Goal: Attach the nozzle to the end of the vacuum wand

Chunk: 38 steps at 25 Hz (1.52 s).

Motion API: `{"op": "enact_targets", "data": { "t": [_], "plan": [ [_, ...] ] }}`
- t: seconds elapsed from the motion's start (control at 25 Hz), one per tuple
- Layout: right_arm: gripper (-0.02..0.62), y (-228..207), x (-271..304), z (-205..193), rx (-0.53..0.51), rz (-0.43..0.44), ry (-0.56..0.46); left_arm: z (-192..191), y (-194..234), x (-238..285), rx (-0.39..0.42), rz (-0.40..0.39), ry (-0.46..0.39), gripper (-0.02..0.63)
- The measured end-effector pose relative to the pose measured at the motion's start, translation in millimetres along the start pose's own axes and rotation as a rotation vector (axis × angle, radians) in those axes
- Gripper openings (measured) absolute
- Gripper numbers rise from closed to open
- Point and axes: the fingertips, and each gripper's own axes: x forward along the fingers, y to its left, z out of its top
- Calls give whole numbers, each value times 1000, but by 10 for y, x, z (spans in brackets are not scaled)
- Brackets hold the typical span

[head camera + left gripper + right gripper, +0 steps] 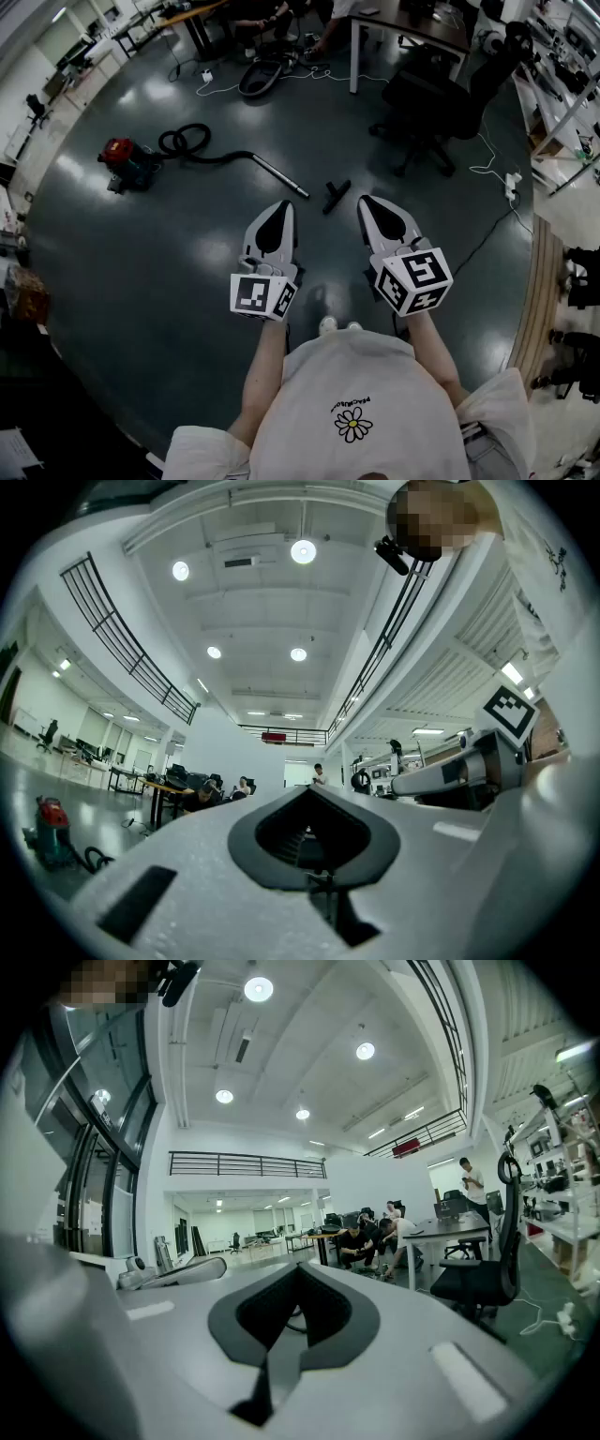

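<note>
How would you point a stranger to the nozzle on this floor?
On the dark floor, start at the red vacuum cleaner and follow its black hose to the metal wand. Just past the wand's free end, apart from it, lies the nozzle. It is short and black, where the wand is long and silvery.

The people [267, 13] at the back are cut off by the head view's top edge; the nozzle [337, 196] is shown too small for detail.
</note>
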Motion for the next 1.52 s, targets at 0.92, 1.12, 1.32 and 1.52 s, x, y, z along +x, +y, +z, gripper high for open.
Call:
{"op": "enact_targets", "data": {
  "t": [0.92, 1.12, 1.32, 1.52],
  "plan": [
    [48, -654, 1256, -395, 169, 36, 17, -610, 1329, 590, -13, 6, 23, 0],
    [48, -1428, 2287, -598, 153, 6, 58, -1064, 1863, 1616, -11, -18, 22, 0],
    [37, -1929, 3307, -521, 136, 2, 77, -1151, 2518, 2538, -16, -3, -22, 0],
    [40, -2067, 4129, -691, 122, 46, 132, -1473, 3014, 3080, 6, -84, 14, 0]
  ]
}}
